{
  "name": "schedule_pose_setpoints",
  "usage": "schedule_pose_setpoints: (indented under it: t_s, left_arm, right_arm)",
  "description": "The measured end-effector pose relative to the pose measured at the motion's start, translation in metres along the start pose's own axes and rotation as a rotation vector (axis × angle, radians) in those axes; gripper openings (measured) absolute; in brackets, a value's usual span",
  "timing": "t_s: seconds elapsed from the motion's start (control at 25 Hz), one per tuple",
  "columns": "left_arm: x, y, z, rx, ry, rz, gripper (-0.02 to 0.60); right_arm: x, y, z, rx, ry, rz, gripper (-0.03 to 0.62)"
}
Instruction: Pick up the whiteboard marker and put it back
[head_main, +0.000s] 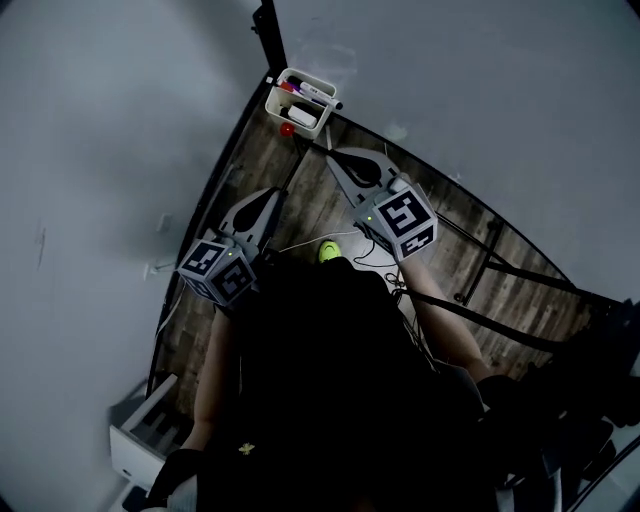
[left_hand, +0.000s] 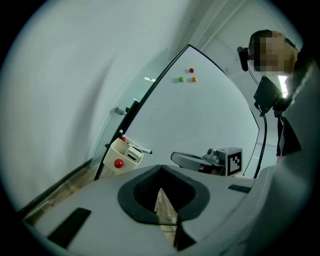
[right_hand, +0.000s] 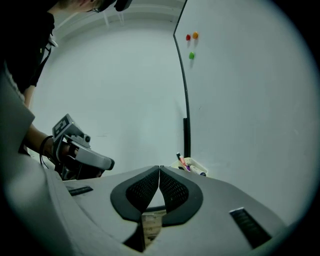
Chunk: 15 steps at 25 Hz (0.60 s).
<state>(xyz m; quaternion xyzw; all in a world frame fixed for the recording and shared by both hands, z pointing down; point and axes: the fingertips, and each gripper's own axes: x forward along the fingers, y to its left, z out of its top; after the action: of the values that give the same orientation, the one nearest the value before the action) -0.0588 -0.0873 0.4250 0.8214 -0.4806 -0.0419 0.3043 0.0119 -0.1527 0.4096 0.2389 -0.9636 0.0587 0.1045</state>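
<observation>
A white marker holder (head_main: 300, 102) hangs at the bottom corner of the whiteboard (head_main: 480, 90), with several markers in it. One whiteboard marker (head_main: 322, 101) lies across its top with a dark tip sticking out. In the left gripper view the holder (left_hand: 122, 155) is ahead on the left; in the right gripper view the holder (right_hand: 192, 166) is just beyond the jaws. My left gripper (head_main: 270, 192) and right gripper (head_main: 335, 156) both point toward it, short of it. The left gripper (left_hand: 160, 166) and the right gripper (right_hand: 160, 168) are shut with nothing in them.
A red round magnet (head_main: 287, 129) sits on the holder's front. Red, green and orange magnets (left_hand: 191, 70) dot the whiteboard. The board's dark stand legs (head_main: 470, 290) cross the wooden floor (head_main: 310, 205). A white unit (head_main: 150, 430) stands by the wall.
</observation>
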Motion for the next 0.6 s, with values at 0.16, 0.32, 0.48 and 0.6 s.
schedule_pose_setpoints:
  t_s: [0.16,0.32,0.48,0.6]
  left_arm:
    - [-0.008,0.006,-0.009,-0.015,0.009,0.029,0.032]
    - [-0.015,0.017,-0.012,-0.037,0.014,0.056,0.032]
    - [-0.018,0.03,-0.013,-0.052,0.031,0.062,0.032]
    - [-0.019,0.041,-0.008,-0.053,0.036,0.065,0.032]
  right_arm:
    - [0.004,-0.018,-0.001,-0.01,-0.007,-0.042,0.057]
    - [0.015,-0.042,-0.001,-0.003,-0.01,-0.092,0.094]
    - [0.027,-0.062,-0.007,0.015,0.003,-0.137,0.149]
    - [0.038,-0.075,-0.015,0.034,0.021,-0.161,0.166]
